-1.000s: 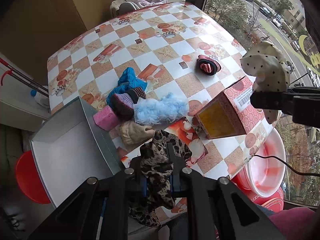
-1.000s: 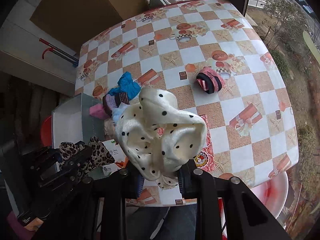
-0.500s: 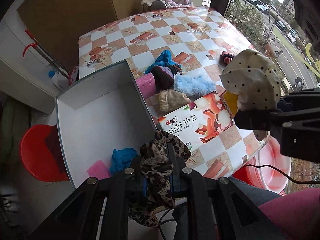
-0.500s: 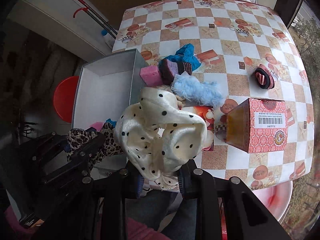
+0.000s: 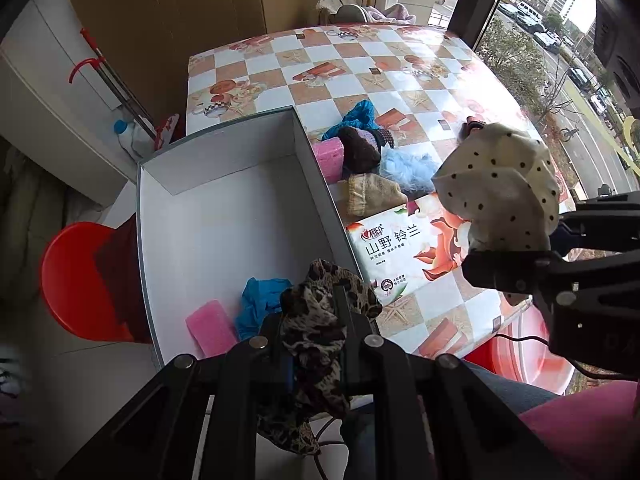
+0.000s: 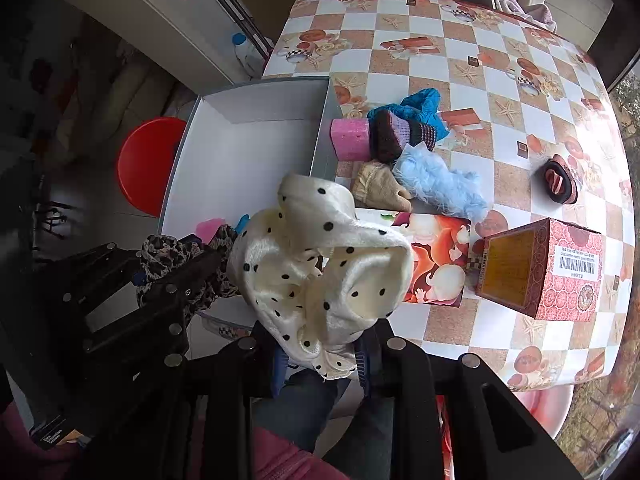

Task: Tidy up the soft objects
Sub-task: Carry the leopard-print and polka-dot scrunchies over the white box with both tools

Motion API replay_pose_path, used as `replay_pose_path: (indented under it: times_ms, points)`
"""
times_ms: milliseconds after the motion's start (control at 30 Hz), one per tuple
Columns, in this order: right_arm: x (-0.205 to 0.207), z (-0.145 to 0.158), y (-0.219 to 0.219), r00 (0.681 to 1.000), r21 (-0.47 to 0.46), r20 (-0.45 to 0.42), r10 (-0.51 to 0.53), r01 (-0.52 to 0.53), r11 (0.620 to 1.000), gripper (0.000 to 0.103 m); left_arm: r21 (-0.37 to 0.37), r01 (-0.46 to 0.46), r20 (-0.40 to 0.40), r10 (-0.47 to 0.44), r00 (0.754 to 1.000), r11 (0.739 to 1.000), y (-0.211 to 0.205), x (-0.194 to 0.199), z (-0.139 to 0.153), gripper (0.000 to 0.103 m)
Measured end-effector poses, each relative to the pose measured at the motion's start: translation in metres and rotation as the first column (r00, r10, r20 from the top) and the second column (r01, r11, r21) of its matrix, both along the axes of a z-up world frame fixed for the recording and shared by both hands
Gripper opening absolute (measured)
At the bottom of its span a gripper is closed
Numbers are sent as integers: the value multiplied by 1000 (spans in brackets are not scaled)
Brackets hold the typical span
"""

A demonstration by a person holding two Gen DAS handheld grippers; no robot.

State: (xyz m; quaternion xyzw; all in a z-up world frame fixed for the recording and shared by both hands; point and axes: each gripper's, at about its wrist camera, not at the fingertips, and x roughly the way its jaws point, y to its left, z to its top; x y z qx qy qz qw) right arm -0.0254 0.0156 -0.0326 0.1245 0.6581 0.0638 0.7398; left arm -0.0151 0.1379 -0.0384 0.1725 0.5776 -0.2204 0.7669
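Open grey cardboard box [image 5: 224,216] holds a pink sponge [image 5: 211,331] and crumpled blue cloth [image 5: 258,300]. Left gripper [image 5: 316,354] clamps a leopard-print scrunchie [image 5: 320,320]; right gripper [image 6: 320,354] clamps a cream polka-dot scrunchie [image 6: 320,272].

satiny cream dotted cloth [image 6: 320,272] | fluffy blue fur piece [image 6: 438,186] | glossy tablecloth [image 6: 500,92] | matt grey box [image 5: 224,216]
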Motion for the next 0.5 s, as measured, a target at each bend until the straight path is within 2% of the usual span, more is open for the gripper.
replay_pose_path:
  times_ms: [500]
  points:
    - [-1, 0, -2, 1000, 1, -4, -22, 22, 1000, 28, 3, 27, 5, -27, 1000, 1000, -7, -1, 0, 16]
